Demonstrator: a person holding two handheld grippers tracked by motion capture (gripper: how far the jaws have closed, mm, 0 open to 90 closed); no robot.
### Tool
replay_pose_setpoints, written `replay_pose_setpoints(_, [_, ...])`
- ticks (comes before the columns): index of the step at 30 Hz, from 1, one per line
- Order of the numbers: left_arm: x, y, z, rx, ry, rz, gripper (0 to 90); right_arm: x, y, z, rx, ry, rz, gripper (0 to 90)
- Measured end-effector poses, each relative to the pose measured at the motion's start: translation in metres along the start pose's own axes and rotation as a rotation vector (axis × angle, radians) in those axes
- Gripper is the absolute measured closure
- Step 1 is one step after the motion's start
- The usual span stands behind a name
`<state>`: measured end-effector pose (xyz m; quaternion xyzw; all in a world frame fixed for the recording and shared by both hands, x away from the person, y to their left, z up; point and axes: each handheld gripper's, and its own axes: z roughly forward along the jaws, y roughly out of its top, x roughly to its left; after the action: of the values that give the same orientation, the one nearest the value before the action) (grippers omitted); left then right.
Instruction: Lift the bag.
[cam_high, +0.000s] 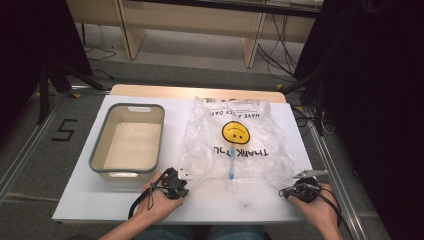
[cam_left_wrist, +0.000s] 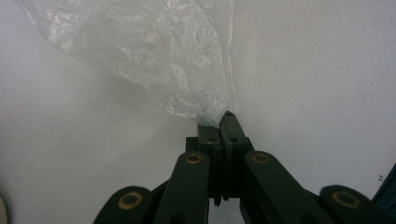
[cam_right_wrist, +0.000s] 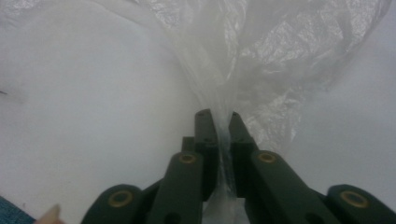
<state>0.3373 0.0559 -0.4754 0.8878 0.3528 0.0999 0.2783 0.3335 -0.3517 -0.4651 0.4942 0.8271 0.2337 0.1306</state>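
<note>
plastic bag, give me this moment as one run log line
left gripper: shut on plastic bag near corner | right gripper: shut on other near corner | bag: flat on table | grey bin: left of bag

Crinkled glossy clear plastic bag (cam_high: 235, 142); matt table (cam_high: 90, 195).
</note>
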Motion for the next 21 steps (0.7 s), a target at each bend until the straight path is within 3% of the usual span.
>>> replay_pose_setpoints(4, [-0.001, 0.003, -0.005, -0.04, 0.002, 0.015, 89.5, 0.0, 0.0, -0.001, -0.002, 0.0, 0.001, 89.5])
replay_pose_setpoints(14, [0.001, 0.008, -0.025, -0.146, 0.036, 0.048, 89.6, -0.002, 0.005, -0.012, -0.069, -0.029, 0.017, 89.8])
replay_pose_setpoints(21, [-0.003, 0.014, -0.036, -0.251, 0.058, 0.073, 89.6, -0.001, 0.006, -0.015, -0.096, -0.036, 0.025, 89.9])
